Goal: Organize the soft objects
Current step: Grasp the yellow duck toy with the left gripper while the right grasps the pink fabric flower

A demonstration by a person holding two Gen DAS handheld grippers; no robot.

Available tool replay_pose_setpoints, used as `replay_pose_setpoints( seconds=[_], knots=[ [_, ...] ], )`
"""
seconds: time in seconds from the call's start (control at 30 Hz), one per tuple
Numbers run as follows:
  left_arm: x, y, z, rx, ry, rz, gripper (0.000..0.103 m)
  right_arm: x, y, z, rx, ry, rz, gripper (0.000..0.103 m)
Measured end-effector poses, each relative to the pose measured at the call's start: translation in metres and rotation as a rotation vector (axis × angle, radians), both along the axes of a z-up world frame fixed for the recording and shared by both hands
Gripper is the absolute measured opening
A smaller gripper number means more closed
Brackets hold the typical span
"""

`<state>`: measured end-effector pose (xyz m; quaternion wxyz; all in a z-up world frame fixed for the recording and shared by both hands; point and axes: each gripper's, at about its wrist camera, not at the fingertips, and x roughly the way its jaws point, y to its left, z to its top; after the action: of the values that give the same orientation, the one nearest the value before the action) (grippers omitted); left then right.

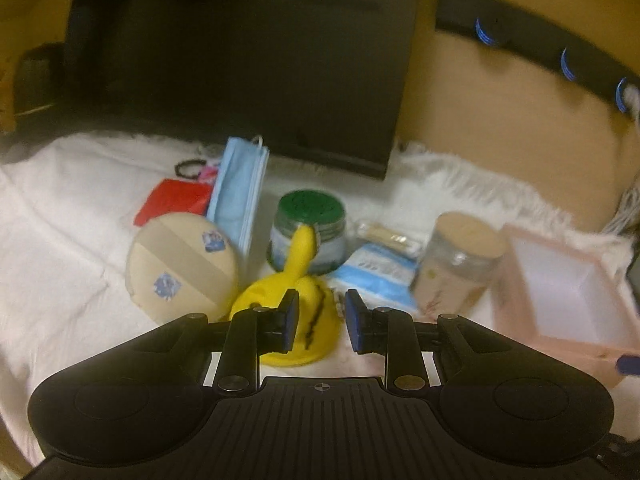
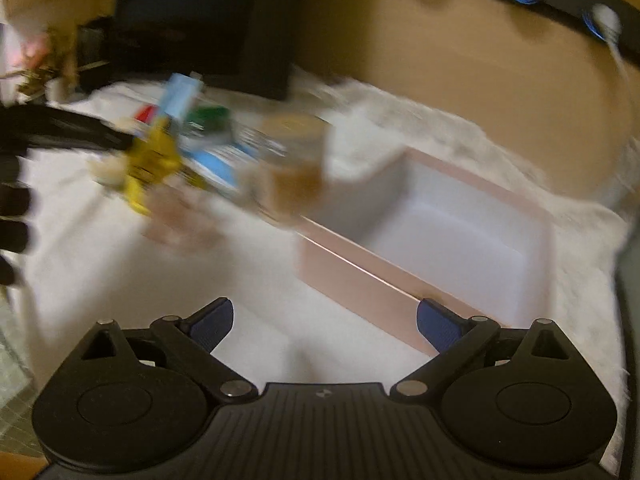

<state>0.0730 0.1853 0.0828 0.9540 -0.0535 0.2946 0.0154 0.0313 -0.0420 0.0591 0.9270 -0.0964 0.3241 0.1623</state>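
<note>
A yellow soft toy (image 1: 298, 312) lies on the white cloth just ahead of my left gripper (image 1: 322, 322). The jaws are open with a narrow gap; the left pad overlaps the toy's body, nothing held. A round beige powder puff (image 1: 182, 262) lies left of the toy, and a stack of blue face masks (image 1: 238, 192) leans behind it. My right gripper (image 2: 324, 330) is wide open and empty, hovering by the near wall of the pink open box (image 2: 360, 280). The right wrist view is blurred; the yellow toy (image 2: 150, 160) shows at its left.
A green-lidded jar (image 1: 310, 228), a clear jar with a tan lid (image 1: 460, 264), a blue packet (image 1: 376, 272) and a red packet (image 1: 172, 200) crowd the cloth. The pink box (image 1: 560, 292) stands right. A dark monitor (image 1: 248, 60) stands behind.
</note>
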Motion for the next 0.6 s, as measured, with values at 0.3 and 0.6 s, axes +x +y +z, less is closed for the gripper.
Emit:
replay_pose_setpoints(
  seconds=[0.3,0.6],
  knots=[
    [0.033,0.025,-0.030,0.013,0.074,-0.139,0.033,0.027,0.083,-0.014,-0.002,-0.003,0.053,0.099],
    [0.031,0.047,-0.034,-0.035,0.046,-0.232,0.026,0.078,0.151,-0.039,-0.041,0.100,0.109,0.029]
  ],
)
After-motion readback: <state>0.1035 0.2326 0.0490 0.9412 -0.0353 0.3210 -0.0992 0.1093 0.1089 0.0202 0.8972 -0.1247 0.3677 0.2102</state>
